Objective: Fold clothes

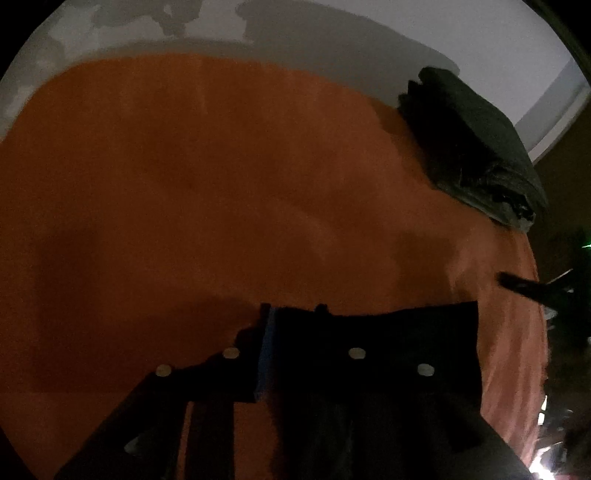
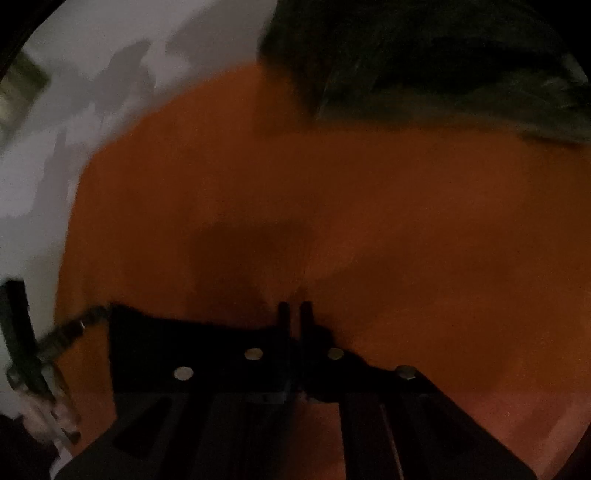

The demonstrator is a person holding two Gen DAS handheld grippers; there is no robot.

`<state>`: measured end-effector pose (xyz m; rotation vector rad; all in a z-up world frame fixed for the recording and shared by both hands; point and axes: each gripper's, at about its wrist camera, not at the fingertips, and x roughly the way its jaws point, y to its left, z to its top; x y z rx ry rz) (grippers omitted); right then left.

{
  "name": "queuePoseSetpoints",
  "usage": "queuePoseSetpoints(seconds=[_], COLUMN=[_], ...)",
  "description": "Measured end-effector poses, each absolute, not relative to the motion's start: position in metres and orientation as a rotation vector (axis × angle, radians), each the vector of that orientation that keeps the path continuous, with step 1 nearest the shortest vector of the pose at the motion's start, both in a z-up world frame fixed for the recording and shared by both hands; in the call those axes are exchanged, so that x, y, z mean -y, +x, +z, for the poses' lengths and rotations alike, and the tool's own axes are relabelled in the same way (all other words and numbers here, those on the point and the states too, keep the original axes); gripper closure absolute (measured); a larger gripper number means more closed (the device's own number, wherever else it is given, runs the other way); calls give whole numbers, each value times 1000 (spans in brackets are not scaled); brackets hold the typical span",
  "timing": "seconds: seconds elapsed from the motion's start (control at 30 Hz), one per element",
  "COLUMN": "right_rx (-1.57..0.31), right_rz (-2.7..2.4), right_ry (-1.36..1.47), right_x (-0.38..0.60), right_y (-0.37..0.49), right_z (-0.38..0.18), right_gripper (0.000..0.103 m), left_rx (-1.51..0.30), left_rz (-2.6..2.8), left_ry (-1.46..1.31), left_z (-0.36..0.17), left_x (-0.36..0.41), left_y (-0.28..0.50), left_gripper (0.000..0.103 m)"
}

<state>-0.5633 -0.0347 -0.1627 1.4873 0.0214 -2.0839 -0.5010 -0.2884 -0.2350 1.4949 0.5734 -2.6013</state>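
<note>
An orange garment (image 1: 221, 184) lies spread flat on a pale surface and fills most of both views (image 2: 351, 206). My left gripper (image 1: 293, 310) hovers over its near part with the jaws a little apart. The blue inner pad (image 1: 265, 354) shows, and no cloth is between the jaws. My right gripper (image 2: 295, 308) hangs over the orange cloth with a narrow slit between its thin tips, and nothing is pinched there. One of the right gripper's fingers (image 1: 517, 285) pokes in at the right edge of the left wrist view. Both views are dark and blurred.
A stack of dark folded clothes (image 1: 472, 147) sits on the far right edge of the orange garment, close ahead in the right wrist view (image 2: 424, 55). The pale surface (image 1: 332, 29) shows beyond the garment. The left tool's dark frame (image 2: 18, 332) and a hand (image 2: 40, 410) show at the left edge.
</note>
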Motion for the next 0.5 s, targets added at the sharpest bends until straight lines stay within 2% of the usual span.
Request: queuePoseSetpoints(seconds=[0.1, 0.23, 0.27, 0.3, 0.37, 0.43, 0.5], right_rx=[14, -6, -55, -113, -183, -116, 5], right_rz=[-2089, -1971, -1958, -1951, -1931, -1907, -1921], right_ry=[1464, 1476, 1493, 1515, 1572, 1685, 1652], right_x=[20, 28, 32, 36, 32, 20, 9], right_y=[-538, -492, -487, -483, -479, -481, -476], right_z=[-140, -153, -163, -174, -194, -201, -172], right_gripper=[83, 83, 89, 101, 102, 102, 102], left_rx=[-636, -732, -689, -622, -599, -628, -666], left_rz=[-2618, -2640, -2638, -2633, -2634, -2624, -2608], left_ry=[1446, 1508, 1533, 1543, 1551, 1565, 1575], left_z=[-226, -233, -236, -236, -231, -222, -206], left_x=[295, 289, 281, 272, 262, 253, 245], left_y=[-493, -477, -473, -469, -456, -446, -430], left_gripper=[75, 75, 75, 75, 75, 75, 75])
